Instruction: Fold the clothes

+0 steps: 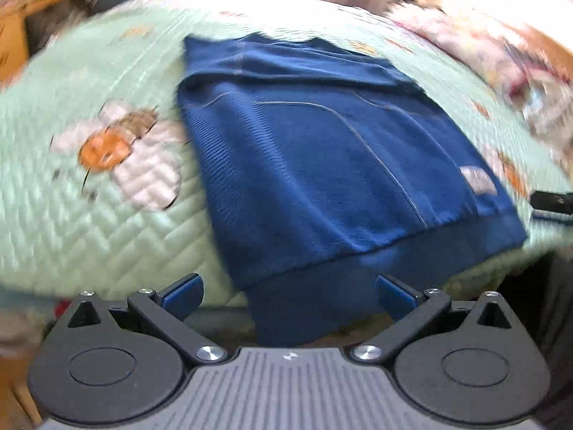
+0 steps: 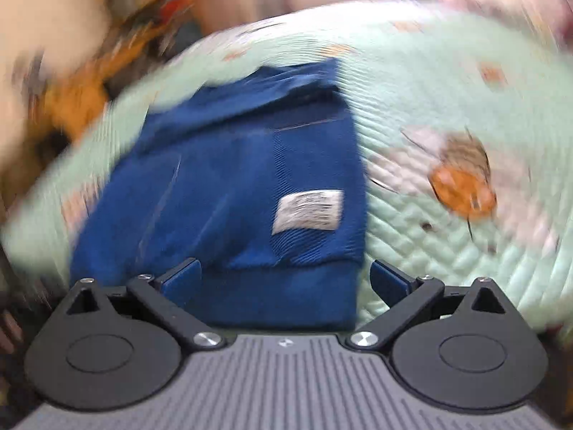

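A blue knit sweater (image 1: 315,150) lies on a mint green quilted bedspread (image 1: 71,208), its sides folded in and its ribbed hem hanging over the near bed edge. In the right wrist view the same blue sweater (image 2: 222,193) shows a white care label (image 2: 308,210). My left gripper (image 1: 288,297) is open, its blue pads spread on either side of the hem's left part, holding nothing. My right gripper (image 2: 284,285) is open too, its pads straddling the hem's right end. At the right edge of the left wrist view a dark tip of the other gripper (image 1: 551,202) shows. Both views are motion-blurred.
The green bedspread (image 2: 429,251) carries orange and white bee prints (image 1: 118,150). A floral bundle of bedding (image 1: 501,57) lies at the far right of the bed. Blurred clutter and a cardboard box (image 1: 10,43) stand beyond the bed's far left.
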`<state>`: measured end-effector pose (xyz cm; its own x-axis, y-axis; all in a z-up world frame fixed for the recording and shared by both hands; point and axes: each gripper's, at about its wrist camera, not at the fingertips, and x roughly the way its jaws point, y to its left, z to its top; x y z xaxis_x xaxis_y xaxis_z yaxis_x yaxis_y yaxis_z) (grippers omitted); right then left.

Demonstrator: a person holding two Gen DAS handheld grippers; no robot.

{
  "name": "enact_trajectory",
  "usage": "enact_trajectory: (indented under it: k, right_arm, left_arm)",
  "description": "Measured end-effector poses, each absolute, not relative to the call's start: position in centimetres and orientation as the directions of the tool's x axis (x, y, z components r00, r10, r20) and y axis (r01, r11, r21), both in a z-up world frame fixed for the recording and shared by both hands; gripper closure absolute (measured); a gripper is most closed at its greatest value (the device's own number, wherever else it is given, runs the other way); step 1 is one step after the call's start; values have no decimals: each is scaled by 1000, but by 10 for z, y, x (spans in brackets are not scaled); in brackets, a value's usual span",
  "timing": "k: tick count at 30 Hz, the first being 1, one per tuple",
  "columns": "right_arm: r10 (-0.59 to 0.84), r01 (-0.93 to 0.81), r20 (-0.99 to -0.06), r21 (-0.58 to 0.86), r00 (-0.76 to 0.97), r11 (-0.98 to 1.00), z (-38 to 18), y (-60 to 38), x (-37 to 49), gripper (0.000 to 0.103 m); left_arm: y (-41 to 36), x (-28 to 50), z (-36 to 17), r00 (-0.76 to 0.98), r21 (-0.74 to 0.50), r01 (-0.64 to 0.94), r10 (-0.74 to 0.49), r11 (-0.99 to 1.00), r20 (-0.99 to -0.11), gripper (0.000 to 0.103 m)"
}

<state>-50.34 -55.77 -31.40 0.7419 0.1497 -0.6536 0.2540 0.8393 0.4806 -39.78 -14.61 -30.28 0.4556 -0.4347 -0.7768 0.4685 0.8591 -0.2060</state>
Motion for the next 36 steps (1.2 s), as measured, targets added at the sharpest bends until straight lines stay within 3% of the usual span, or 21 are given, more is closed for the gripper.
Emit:
enact_trajectory:
  k: [3,10,13,15,18,33,35,36]
  right_arm:
    - [293,258,-566,697,771,669,-328,-588,-509,3]
    - [398,264,-483,830,780,491,-360,-634,-508,3]
    - [436,256,-461,855,772,451,-373,-638,-504,5]
    - [457,251,-445,870,770,424,-378,-636,-500,18]
    - [483,251,-431,885,762,393,-383,-633,-497,29]
    - [501,275,-451,880,739,387,-389,-630,-506,29]
    - [504,275,-456,877,734,394,-389,-628,-502,27]
    - [507,271,-456,876,732,398,-389,-626,-500,26]
  left_arm:
    - [-128,-390,-307,418,-312,420,-487,852,-767,1]
    - [-101,-366,-341,262,-588,256,-641,767,-722,1]
    - [-103,-366,-345,264,-603,238,-648,761,-714,1]
    - [-104,-367,-345,262,-619,240,-664,747,-700,1]
    - [-106,-368,-343,253,-667,242,-710,704,-657,1]
    - [-100,-366,-373,195,-762,106,-765,638,-614,3]
    - [-102,-367,-377,188,-766,102,-769,635,-612,10]
    - [-102,-368,-379,184,-771,97,-773,629,-608,19]
